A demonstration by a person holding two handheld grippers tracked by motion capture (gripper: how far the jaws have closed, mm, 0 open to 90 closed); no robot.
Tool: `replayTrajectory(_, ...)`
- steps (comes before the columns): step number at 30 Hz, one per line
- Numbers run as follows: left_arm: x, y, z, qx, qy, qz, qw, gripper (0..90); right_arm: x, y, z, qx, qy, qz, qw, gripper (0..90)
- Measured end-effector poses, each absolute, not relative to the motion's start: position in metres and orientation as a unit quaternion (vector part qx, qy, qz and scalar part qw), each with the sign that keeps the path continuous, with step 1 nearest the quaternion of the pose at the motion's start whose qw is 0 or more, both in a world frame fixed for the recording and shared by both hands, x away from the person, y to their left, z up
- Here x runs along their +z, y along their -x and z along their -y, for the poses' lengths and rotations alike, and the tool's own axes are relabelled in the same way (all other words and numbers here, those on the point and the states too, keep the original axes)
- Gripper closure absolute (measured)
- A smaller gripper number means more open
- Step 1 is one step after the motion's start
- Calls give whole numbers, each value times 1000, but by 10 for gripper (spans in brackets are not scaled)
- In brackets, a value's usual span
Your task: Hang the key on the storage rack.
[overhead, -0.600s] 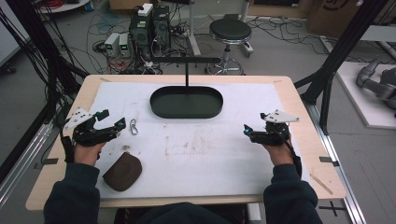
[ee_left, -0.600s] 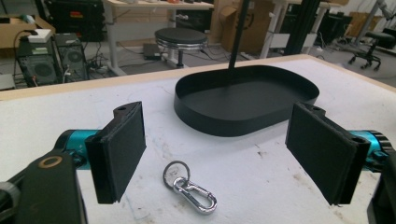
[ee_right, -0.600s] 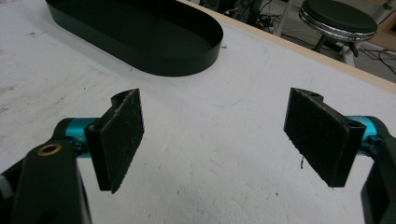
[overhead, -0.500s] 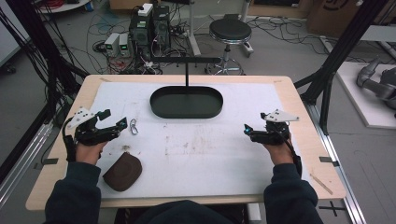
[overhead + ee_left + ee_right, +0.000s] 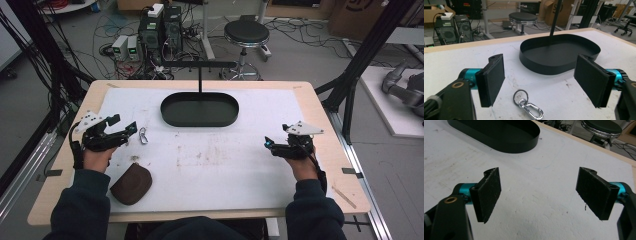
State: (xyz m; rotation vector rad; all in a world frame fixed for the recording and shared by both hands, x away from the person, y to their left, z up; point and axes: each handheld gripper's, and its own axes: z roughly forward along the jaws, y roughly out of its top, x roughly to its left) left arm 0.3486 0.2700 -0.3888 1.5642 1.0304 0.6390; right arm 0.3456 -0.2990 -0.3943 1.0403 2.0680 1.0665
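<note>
A silver carabiner on a key ring (image 5: 143,135) lies on the white mat left of centre. My left gripper (image 5: 123,130) hovers just left of it, jaws open and apart from it. In the left gripper view the carabiner and ring (image 5: 527,105) rest on the mat below the wide gap of that gripper (image 5: 540,75). My right gripper (image 5: 269,144) is at the right side of the mat, open. The right gripper view has bare mat between the pads of that gripper (image 5: 537,192).
A black oval tray (image 5: 200,123) sits at the back centre, with a thin post and crossbar (image 5: 200,64) rising behind it; its wall (image 5: 544,67) lies ahead of the left gripper. A brown pouch (image 5: 131,183) lies near the front left edge. Wooden table border (image 5: 340,165) surrounds the mat.
</note>
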Motion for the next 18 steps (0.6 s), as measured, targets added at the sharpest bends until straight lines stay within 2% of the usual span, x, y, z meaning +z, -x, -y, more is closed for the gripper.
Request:
replayTrajectory(3,-386,-351,-269,266,-665,-431,549,323,-395,-343,301,394,-392,-777,295,206)
replayTrajectory(13,-387,-374,-265,247,-690,-431,527,337,-392,-341,301,400,-397,-770,299,206)
replayTrajectory(14,-388,-377,-265,239,-694,-430,527,423,-392,-341,300,400,-397,-771,297,206)
replayTrajectory(17,-396,-386,-261,214,-710,-441,506,468,-392,-343,298,400,-394,-772,297,207)
replayTrajectory(18,-398,-388,-260,206,-715,-445,498,533,-392,-344,295,398,-391,-775,296,207)
